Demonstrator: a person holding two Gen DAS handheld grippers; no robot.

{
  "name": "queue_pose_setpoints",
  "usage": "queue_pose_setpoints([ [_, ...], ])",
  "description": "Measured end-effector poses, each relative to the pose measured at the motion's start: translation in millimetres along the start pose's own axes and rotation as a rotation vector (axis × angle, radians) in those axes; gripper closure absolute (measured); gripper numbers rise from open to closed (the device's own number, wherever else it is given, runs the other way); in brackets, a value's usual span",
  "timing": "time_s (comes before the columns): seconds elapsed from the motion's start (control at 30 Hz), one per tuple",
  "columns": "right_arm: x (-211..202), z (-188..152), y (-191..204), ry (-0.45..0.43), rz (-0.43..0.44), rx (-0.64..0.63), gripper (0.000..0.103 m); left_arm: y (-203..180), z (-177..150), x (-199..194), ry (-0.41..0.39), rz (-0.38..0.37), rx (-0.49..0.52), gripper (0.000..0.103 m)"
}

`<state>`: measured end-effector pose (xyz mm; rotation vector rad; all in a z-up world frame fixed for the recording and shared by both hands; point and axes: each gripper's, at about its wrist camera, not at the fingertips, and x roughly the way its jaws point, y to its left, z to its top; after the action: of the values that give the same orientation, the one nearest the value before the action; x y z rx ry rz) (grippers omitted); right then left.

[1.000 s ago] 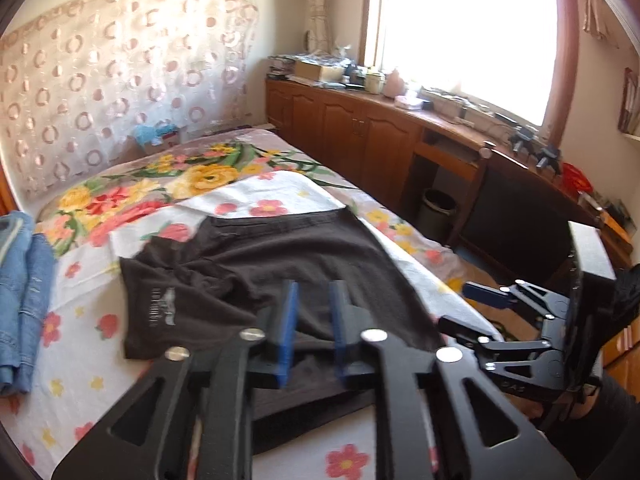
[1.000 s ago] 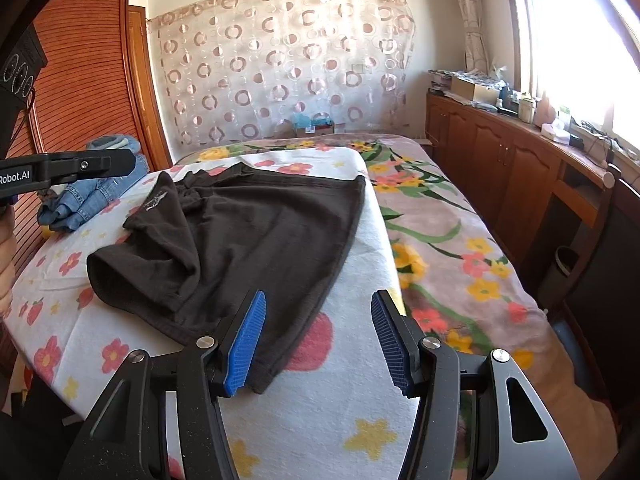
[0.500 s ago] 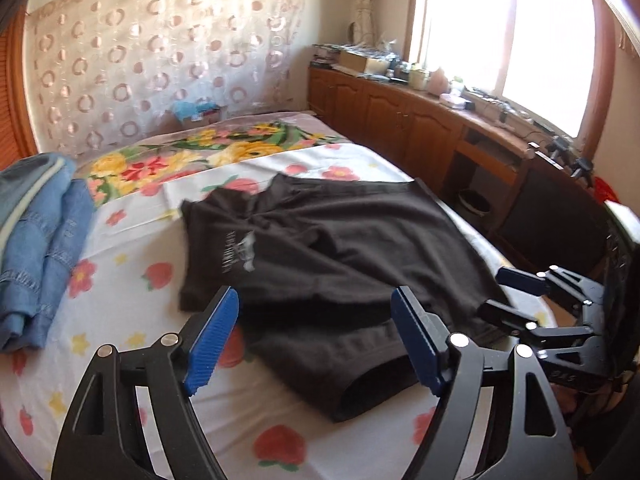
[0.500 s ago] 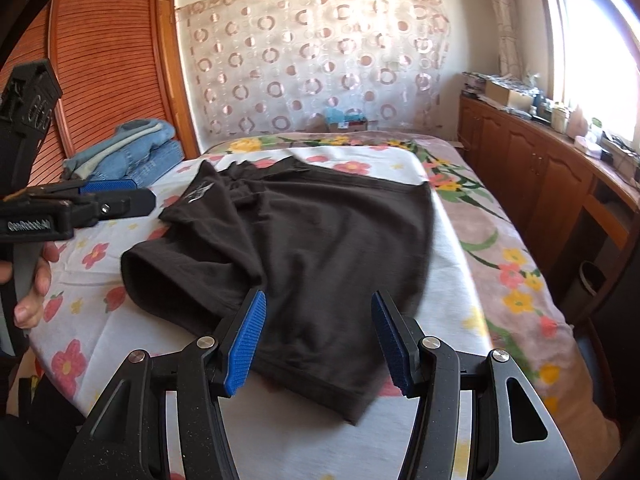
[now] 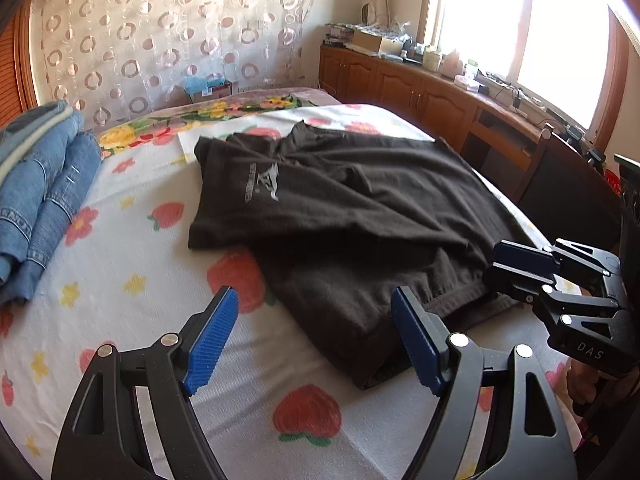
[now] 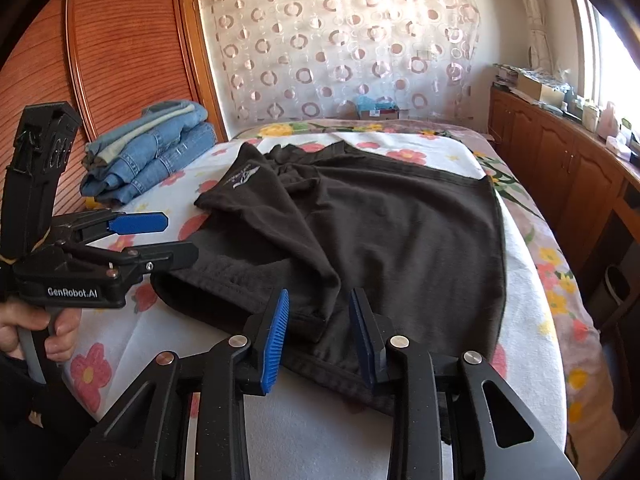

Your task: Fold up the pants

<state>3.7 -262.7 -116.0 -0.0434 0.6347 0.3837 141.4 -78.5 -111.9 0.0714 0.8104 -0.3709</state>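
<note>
Only the right wrist view shows the hand (image 6: 24,328) gripping the left gripper (image 5: 316,340), whose jaws stand spread with nothing between them. The right gripper (image 6: 318,328) has just been closing, jaws astride the hem, not yet pinching. The black pants (image 5: 360,216), rumpled and half folded, lie on the flowered bed (image 5: 120,300) beside stacked jeans (image 6: 152,148).

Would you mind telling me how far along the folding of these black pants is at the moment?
Early stage. Done: the black pants lie spread on the floral bedsheet, one leg flopped over the other, and folded jeans are stacked aside. In hand: the right gripper, jaws just closing, straddles the near hem; the left gripper hovers open over a leg end. Left: every tidy fold.
</note>
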Motion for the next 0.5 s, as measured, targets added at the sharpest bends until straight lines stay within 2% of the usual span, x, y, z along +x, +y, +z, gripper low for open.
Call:
queue_pose_setpoints([
  [0.23,6,-2,-10,0.034,0.001,0.002,0.071,1,-6,5,0.015,-0.005,-0.004,0.024],
  [0.33,5,-4,-15,0.045,0.009,0.0,0.08,0,-7,4,0.01,-0.005,0.0,0.024],
  [0.47,4,2,-18,0.038,0.005,0.003,0.097,1,-6,-2,-0.01,-0.007,-0.001,0.024],
  [0.5,5,5,-11,0.034,0.001,0.005,0.097,1,-5,-5,-0.019,-0.01,-0.004,0.024],
])
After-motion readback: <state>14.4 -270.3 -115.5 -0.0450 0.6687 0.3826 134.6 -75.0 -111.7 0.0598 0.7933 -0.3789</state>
